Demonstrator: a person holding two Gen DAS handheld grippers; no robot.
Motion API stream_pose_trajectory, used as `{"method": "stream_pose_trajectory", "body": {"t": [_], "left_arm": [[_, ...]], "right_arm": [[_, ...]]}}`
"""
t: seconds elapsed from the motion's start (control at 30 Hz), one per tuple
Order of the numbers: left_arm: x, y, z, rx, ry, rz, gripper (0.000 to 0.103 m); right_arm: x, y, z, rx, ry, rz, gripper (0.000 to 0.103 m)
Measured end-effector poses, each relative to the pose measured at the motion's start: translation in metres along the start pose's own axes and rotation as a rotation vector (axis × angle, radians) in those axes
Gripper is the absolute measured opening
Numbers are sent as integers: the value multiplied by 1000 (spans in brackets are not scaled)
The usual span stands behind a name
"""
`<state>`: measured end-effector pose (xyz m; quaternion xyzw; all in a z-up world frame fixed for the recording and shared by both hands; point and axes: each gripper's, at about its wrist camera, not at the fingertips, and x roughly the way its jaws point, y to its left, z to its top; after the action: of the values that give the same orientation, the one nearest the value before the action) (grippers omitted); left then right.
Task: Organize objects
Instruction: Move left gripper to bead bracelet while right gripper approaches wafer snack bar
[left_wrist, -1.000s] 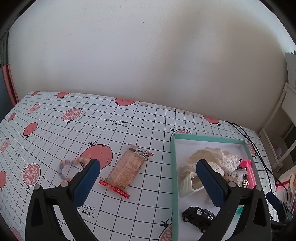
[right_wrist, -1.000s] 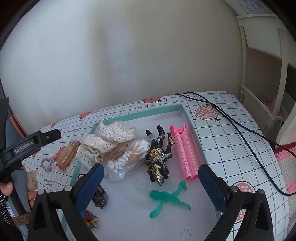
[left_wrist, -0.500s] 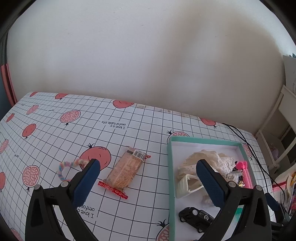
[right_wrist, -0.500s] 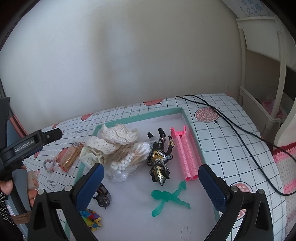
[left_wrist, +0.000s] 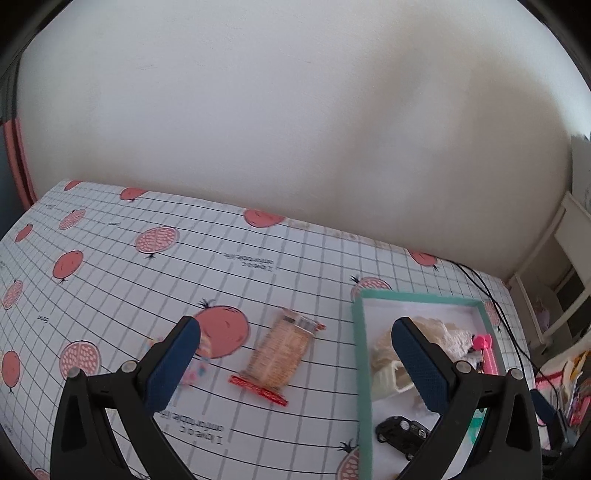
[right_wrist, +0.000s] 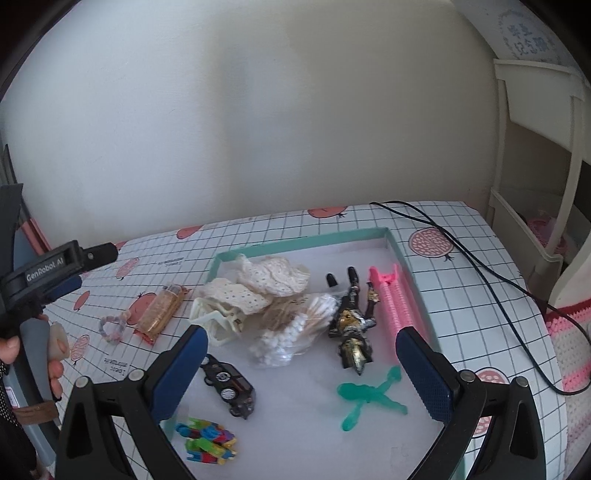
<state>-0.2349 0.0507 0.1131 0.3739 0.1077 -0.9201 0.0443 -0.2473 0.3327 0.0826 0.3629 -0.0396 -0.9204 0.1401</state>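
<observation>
Left wrist view gave us our left gripper spread wide and empty above the tablecloth. A pastel hair tie lay half hidden behind its left finger, and a snack bar sat between the fingers but well below them. Both things were still outside the tray, which lay just right of the bar.

We judged the bar's wrapper slippery and flat. A shallow pinch could skid it across the cloth, or catch only the red crimped end. The hair tie was blurred here, so aiming at it from this view alone could miss.

Right wrist view showed what the first could not: the whole hair tie just left of the snack bar, and the tray crowded with lace, cotton swabs, a toy car, a figure and pink rollers. Our right gripper hung open over them, holding nothing. Dropping more in could pile onto the lace.
</observation>
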Motion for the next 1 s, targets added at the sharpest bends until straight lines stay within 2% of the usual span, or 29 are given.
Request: {"method": "stream_pose_trajectory", "body": {"t": [0.33, 0.6, 0.7, 0.77, 0.9, 1.0], "left_arm": [[-4, 43, 14, -59, -6, 20, 103], [-7, 74, 18, -109, -50, 30, 103], [-6, 86, 17, -108, -72, 37, 103], [1, 97, 16, -121, -52, 26, 103], [21, 118, 9, -161, 24, 32, 103], [39, 128, 1, -177, 97, 47, 103]], "right_arm": [[-1, 38, 8, -54, -8, 17, 103], [2, 90, 34, -95, -40, 141, 103], [16, 116, 35, -127, -12, 172, 103], [30, 136, 30, -159, 27, 182, 101], [60, 165, 22, -206, 119, 179, 95], [84, 173, 12, -188, 192, 171, 92]]}}
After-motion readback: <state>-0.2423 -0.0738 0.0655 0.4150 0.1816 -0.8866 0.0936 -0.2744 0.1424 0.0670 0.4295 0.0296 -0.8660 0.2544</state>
